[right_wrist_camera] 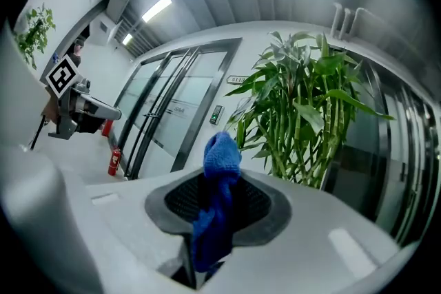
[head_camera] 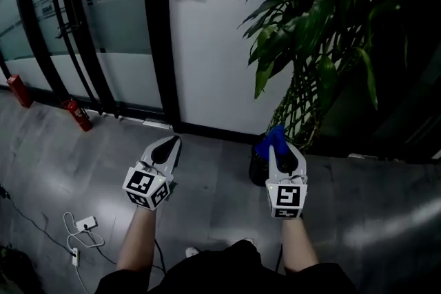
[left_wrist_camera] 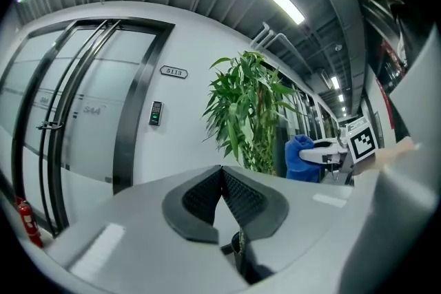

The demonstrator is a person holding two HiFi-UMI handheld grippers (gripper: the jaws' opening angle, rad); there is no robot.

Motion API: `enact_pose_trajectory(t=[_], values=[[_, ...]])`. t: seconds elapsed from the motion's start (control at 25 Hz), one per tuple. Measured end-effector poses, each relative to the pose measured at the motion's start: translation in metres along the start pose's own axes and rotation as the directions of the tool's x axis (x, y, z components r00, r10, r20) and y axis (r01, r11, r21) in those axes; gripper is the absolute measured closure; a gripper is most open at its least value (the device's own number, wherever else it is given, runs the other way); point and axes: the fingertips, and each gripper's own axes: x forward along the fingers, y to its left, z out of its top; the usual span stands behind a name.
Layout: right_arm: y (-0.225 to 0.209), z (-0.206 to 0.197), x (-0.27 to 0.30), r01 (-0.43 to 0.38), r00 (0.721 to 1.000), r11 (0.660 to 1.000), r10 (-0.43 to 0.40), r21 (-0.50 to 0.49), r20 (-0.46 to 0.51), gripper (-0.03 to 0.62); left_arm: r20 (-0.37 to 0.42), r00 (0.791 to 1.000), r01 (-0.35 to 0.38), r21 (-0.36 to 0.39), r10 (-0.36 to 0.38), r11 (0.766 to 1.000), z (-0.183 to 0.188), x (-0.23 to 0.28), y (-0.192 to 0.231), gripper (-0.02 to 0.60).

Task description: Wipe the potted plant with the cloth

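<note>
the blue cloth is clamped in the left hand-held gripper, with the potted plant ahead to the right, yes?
Not the left: the blue cloth is clamped in the right hand-held gripper, as the right gripper view shows. The potted plant does stand ahead to the right.

The head camera looks steeply down from above the person's forearms, past the left gripper (head_camera: 171, 142) and right gripper (head_camera: 278, 142) to the floor, with the glass door (head_camera: 103, 17) at upper left and the potted plant (head_camera: 317, 31) at upper right. Each gripper camera sits close behind its own jaws and faces forward and somewhat upward (ceiling lights show in both). All three views share the plant, the door and the blue cloth (right_wrist_camera: 219, 189). Each gripper view catches the other gripper near its edge.
</note>
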Motion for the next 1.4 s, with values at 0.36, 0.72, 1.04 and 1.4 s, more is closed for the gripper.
enact_pose_trajectory(t=[0.36, 0.72, 1.04, 1.4], values=[[-0.03, 0.02, 0.064, 0.108, 0.994, 0.994, -0.109, 0.025, 0.013, 0.49, 0.007, 0.998, 0.055, 0.011, -0.055, 0.998, 0.014, 0.062, 0.044, 0.574], [-0.057, 0.045, 0.108, 0.157, 0.982, 0.987, -0.159, 0.031, 0.102, 0.49, 0.035, 0.992, 0.12, 0.052, -0.122, 0.991, 0.024, 0.149, 0.052, 0.574], [-0.076, 0.054, 0.106, 0.269, 0.96, 0.959, -0.26, -0.085, 0.109, 0.49, 0.036, 0.927, 0.372, 0.036, -0.373, 0.928, 0.018, 0.244, 0.007, 0.575], [-0.079, 0.091, 0.094, 0.404, 0.915, 0.884, -0.388, -0.237, 0.112, 0.49, 0.018, 0.767, 0.639, 0.064, -0.641, 0.766, 0.027, 0.319, -0.047, 0.574]])
